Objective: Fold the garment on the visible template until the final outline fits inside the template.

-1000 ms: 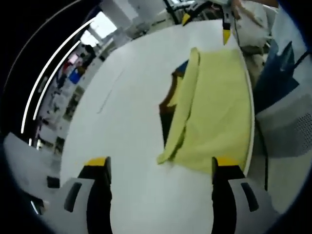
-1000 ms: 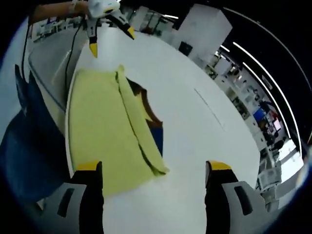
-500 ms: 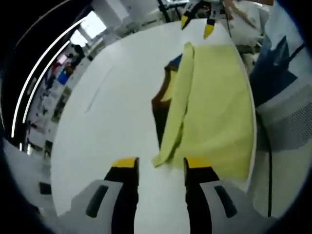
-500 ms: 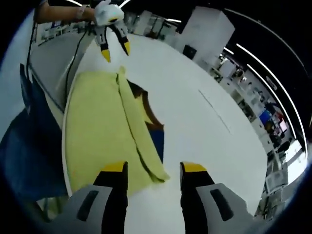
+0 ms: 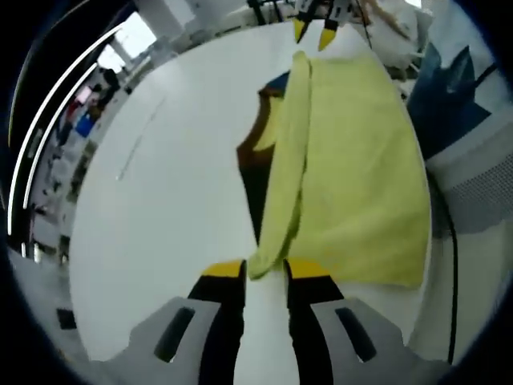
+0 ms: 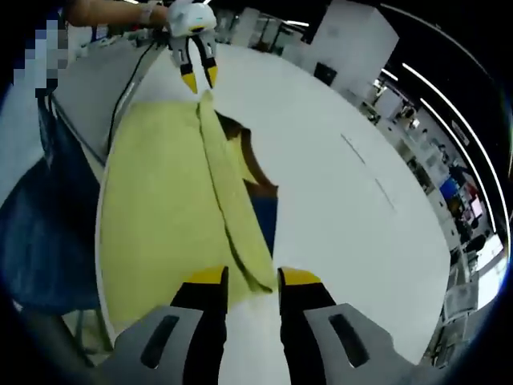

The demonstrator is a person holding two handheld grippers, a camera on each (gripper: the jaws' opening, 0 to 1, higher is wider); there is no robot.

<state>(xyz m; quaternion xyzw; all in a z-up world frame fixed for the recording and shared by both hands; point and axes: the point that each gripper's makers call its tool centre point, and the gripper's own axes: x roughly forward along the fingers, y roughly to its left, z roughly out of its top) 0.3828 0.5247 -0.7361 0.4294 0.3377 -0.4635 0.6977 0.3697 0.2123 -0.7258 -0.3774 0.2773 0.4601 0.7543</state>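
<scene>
We see left gripper (image 5: 264,269) and right gripper (image 6: 252,279) both clenched on yellow garment (image 5: 353,160) corner folds between their fingers; template (image 5: 255,160) beside, white table (image 5: 160,200).

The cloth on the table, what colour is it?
The cloth is light yellow, clearest in the left gripper view.

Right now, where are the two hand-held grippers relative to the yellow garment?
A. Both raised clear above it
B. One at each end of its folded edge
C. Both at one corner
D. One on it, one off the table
B: the left hand-held gripper closes on the near corner of the yellow garment, while the right hand-held gripper meets the far end of the fold.
</scene>
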